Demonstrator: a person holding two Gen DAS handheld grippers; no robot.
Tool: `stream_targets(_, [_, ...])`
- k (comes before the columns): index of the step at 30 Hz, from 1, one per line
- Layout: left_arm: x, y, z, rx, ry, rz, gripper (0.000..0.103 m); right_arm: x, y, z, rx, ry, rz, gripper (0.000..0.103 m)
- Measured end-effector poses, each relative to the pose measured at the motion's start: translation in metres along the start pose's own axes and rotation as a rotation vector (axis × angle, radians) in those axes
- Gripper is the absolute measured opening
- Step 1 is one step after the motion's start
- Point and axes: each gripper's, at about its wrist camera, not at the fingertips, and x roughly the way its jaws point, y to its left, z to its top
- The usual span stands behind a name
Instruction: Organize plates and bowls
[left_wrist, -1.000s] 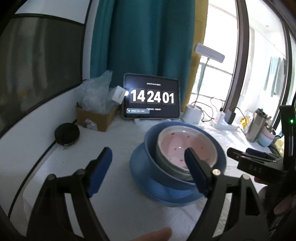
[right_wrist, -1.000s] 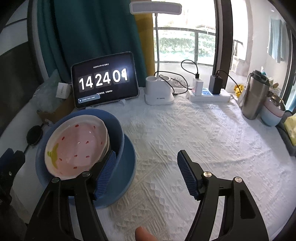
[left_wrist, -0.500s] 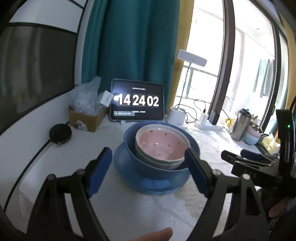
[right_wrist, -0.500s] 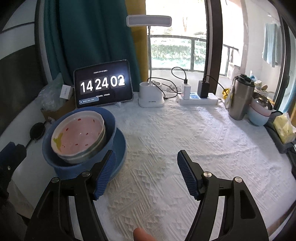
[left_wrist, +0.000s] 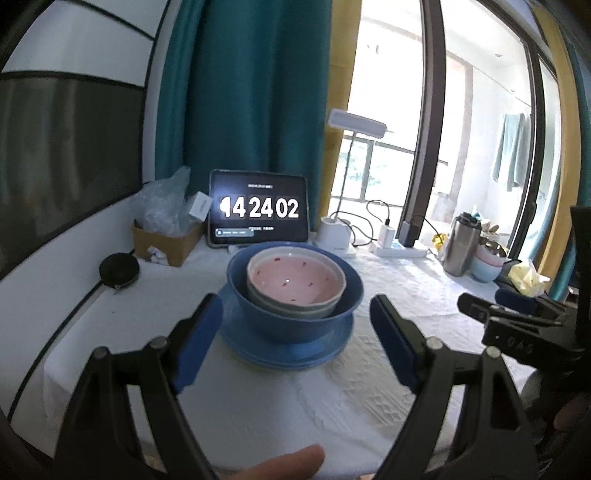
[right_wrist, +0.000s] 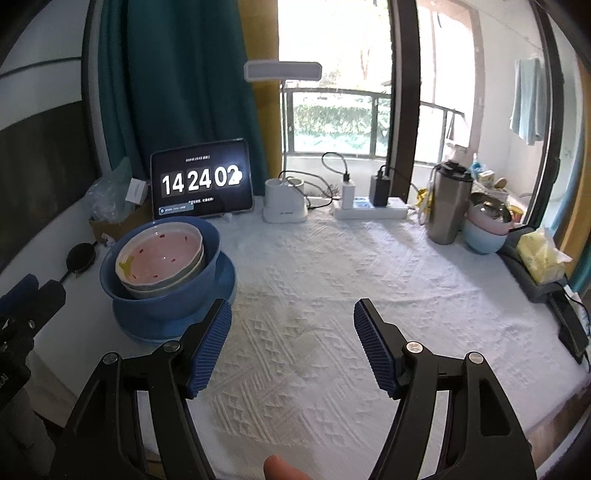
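A stack stands on the white tablecloth: a blue plate (left_wrist: 288, 354) at the bottom, a blue bowl (left_wrist: 295, 317) on it, and a pink bowl with red spots (left_wrist: 295, 278) nested inside on a grey one. In the right wrist view the same blue plate (right_wrist: 225, 280), blue bowl (right_wrist: 159, 299) and pink bowl (right_wrist: 159, 254) sit at the left. My left gripper (left_wrist: 295, 314) hangs just short of the stack, jaws opening, nothing between them. My right gripper (right_wrist: 291, 314) is open over bare cloth to the right of the stack.
A tablet clock (right_wrist: 201, 182), a lamp base (right_wrist: 284, 201), a power strip (right_wrist: 369, 208), a steel flask (right_wrist: 448, 203) and stacked pastel bowls (right_wrist: 484, 229) line the back and right. A cardboard box (left_wrist: 164, 240) and a black disc (left_wrist: 119, 271) sit at the left. A tissue box (right_wrist: 539, 258) lies at the right edge.
Both grippers have drawn back from the stack, which now looks smaller and farther away. The left jaws have spread slightly. The clock went from 14 24 01 to 14 24 02.
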Motion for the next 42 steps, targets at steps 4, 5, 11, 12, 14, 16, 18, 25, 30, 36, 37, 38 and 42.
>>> stream_targets(4, [-0.017, -0.007, 0.0, 0.006, -0.033, -0.007, 0.092, -0.019, -0.009, -0.004, 0.008, -0.029, -0.015, 0.072])
stream_targets(5, [-0.019, -0.009, 0.0, 0.011, -0.038, -0.009, 0.092, -0.024, -0.011, -0.005, 0.01, -0.038, -0.019, 0.072])
stream_targets(11, [-0.042, -0.02, 0.004, 0.04, -0.077, -0.028, 0.093, -0.055, -0.025, -0.009, 0.029, -0.088, -0.046, 0.072])
stream_targets(12, [-0.047, -0.022, 0.005, 0.045, -0.086, -0.03, 0.093, -0.06, -0.028, -0.01, 0.033, -0.096, -0.051, 0.072])
stream_targets(14, [-0.054, -0.024, 0.007, 0.054, -0.097, -0.033, 0.093, -0.069, -0.031, -0.011, 0.038, -0.11, -0.059, 0.072])
stream_targets(16, [-0.061, -0.027, 0.008, 0.063, -0.105, -0.041, 0.093, -0.078, -0.034, -0.011, 0.04, -0.123, -0.067, 0.072])
stream_targets(18, [-0.067, -0.03, 0.009, 0.069, -0.112, -0.043, 0.093, -0.088, -0.037, -0.012, 0.04, -0.14, -0.075, 0.072])
stream_targets(25, [-0.087, -0.039, 0.015, 0.088, -0.144, -0.065, 0.094, -0.117, -0.049, -0.013, 0.056, -0.188, -0.096, 0.072])
stream_targets(30, [-0.094, -0.045, 0.022, 0.096, -0.16, -0.08, 0.094, -0.132, -0.055, -0.015, 0.072, -0.216, -0.108, 0.072])
stream_targets(36, [-0.098, -0.049, 0.03, 0.102, -0.169, -0.094, 0.094, -0.151, -0.062, -0.015, 0.071, -0.256, -0.13, 0.072])
stream_targets(37, [-0.1, -0.05, 0.03, 0.102, -0.171, -0.096, 0.094, -0.156, -0.063, -0.015, 0.073, -0.267, -0.134, 0.072])
stream_targets(38, [-0.101, -0.05, 0.031, 0.103, -0.173, -0.096, 0.094, -0.16, -0.065, -0.014, 0.078, -0.276, -0.137, 0.072])
stream_targets(42, [-0.11, -0.053, 0.035, 0.109, -0.194, -0.102, 0.094, -0.174, -0.071, -0.013, 0.095, -0.306, -0.148, 0.072])
